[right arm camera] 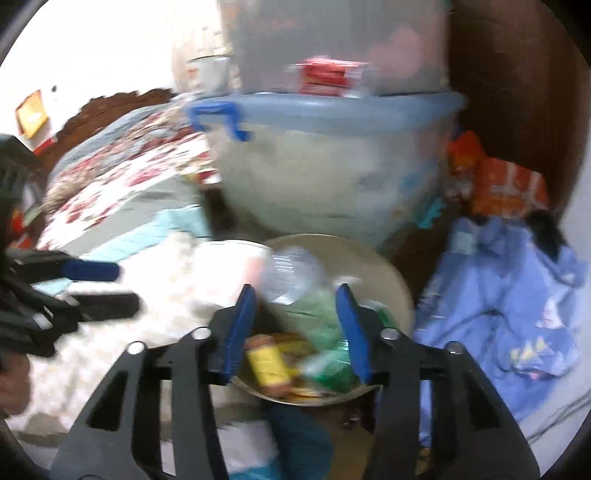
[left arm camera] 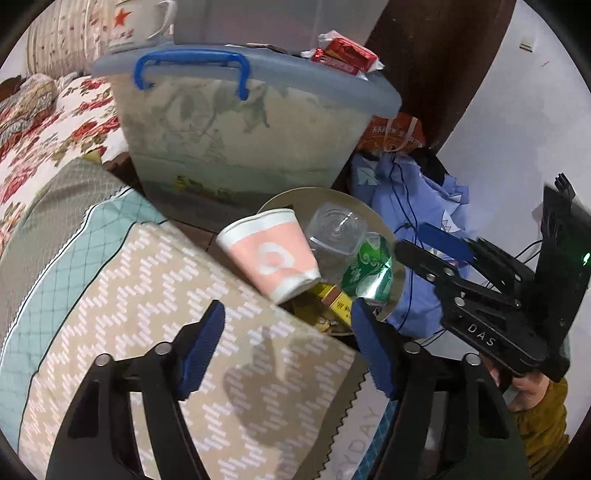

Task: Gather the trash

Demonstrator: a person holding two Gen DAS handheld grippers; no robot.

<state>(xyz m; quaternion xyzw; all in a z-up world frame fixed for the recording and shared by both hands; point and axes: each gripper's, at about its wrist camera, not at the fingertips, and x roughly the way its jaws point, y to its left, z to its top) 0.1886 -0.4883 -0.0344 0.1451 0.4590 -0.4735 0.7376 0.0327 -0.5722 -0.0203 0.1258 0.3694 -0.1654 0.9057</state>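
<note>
Both sets of jaws are spread wide with nothing between the pads. The left gripper (left arm camera: 288, 345) hangs over a patterned quilt (left arm camera: 155, 295) on the bed, and the right gripper (right arm camera: 295, 328) sits right above the round metal bin (left arm camera: 393, 266), which stands between the bed and a heap of blue clothing (left arm camera: 417, 199).

The trash is already in that bin, so I'd guess the right side has just let something drop, but the blurred right wrist view doesn't settle it. To do this step well, I'd lift the right gripper straight up with the jaws apart. The pink paper cup (left arm camera: 269, 254) is tilted on the near rim and looks ready to tip onto the quilt, so it could use a nudge inward.

Count in the bin:
- one pink paper cup
- one clear plastic cup (left arm camera: 336, 229)
- one crushed green can (left arm camera: 369, 269)
- one yellow packet (left arm camera: 336, 301)
- some scraps underneath that I can't make out

Around it:
- one lidded plastic storage tub (left arm camera: 240, 140) with a blue handle
- one red pack (left arm camera: 345, 55) on the tub's lid, which might be the next piece of trash
- one white mug with a red star (left arm camera: 136, 22)
- one orange snack bag (left arm camera: 395, 133) behind the clothing
</note>
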